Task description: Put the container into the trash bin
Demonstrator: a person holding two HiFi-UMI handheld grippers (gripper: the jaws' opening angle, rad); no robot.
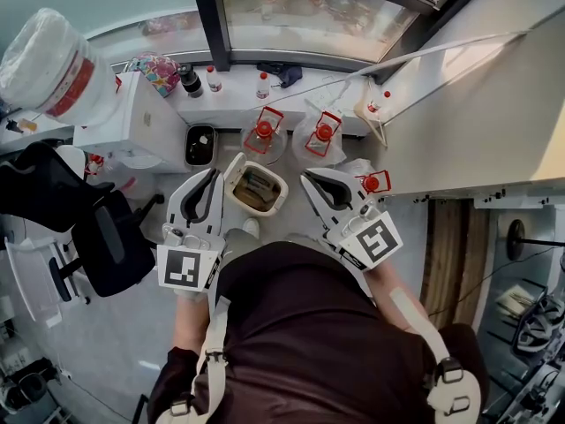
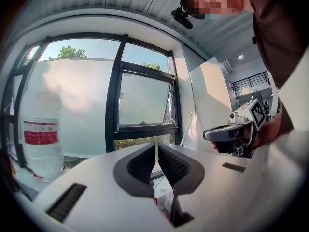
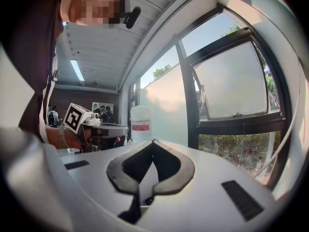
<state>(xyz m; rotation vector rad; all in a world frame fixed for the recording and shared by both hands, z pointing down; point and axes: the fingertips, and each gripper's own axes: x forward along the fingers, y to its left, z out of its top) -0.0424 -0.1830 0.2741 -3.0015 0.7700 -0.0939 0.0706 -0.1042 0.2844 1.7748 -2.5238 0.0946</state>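
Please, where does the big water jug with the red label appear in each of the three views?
Head view: water jug, top left corner.
Left gripper view: far left, beside the window.
Right gripper view: centre, left of the window.
Shared landmark: the black window frame.

Office break corner. Evidence: black swivel chair (image 1: pixel 106 246) near left; wrapped water-cooler jug (image 1: pixel 48 60) far left; red-capped water jugs (image 1: pixel 265 135) and trash bin (image 1: pixel 256 188) on the floor below a white sill (image 1: pixel 237 100) holding small bottles (image 1: pixel 213 78); large framed window (image 1: pixel 309 11) beyond
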